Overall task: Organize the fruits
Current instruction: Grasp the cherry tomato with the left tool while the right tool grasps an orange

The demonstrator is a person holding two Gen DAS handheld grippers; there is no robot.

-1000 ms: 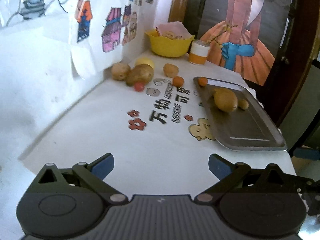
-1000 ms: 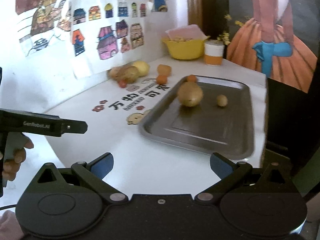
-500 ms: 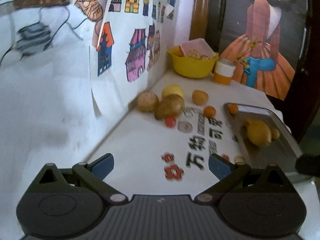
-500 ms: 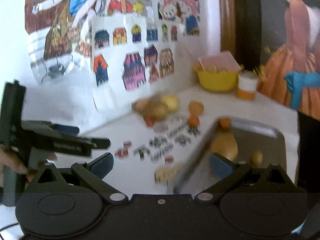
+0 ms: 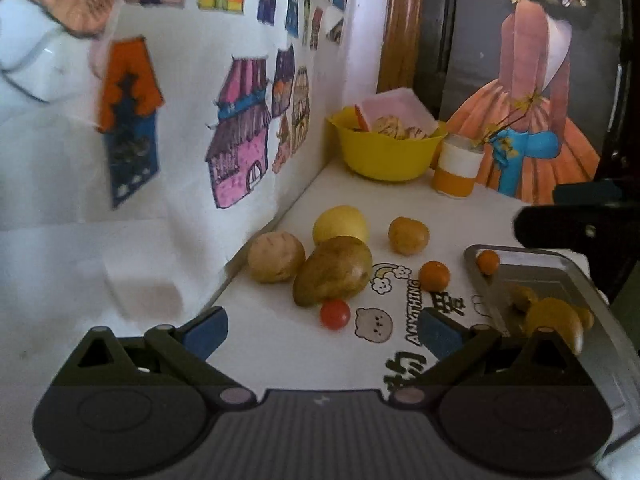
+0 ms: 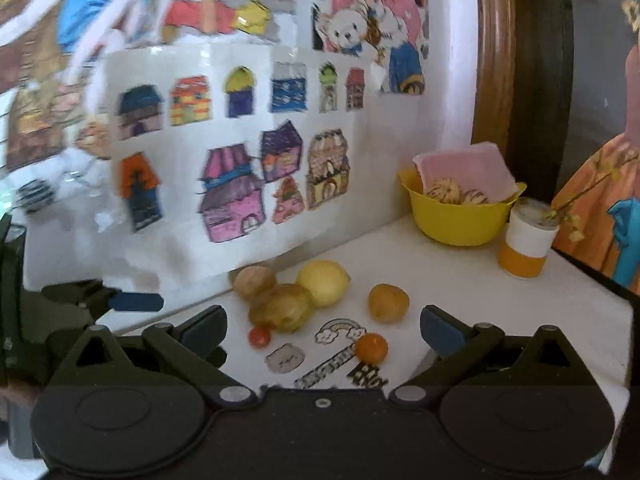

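Loose fruits lie by the wall: a brown pear, a yellow lemon, a round tan fruit, a small tan fruit, a red cherry tomato and a small orange. The metal tray at the right holds a small orange and a yellow-brown fruit. My left gripper is open just short of the tomato. My right gripper is open above the same group: pear, lemon, orange.
A yellow bowl with food and a pink lid stands at the back, with an orange-and-white cup beside it. A wall with drawings runs along the left. The left gripper's blue finger shows in the right wrist view.
Both grippers have moved forward toward the fruits by the wall, so these look larger. The tray has slid to the right edge of the left view and out of the right view.
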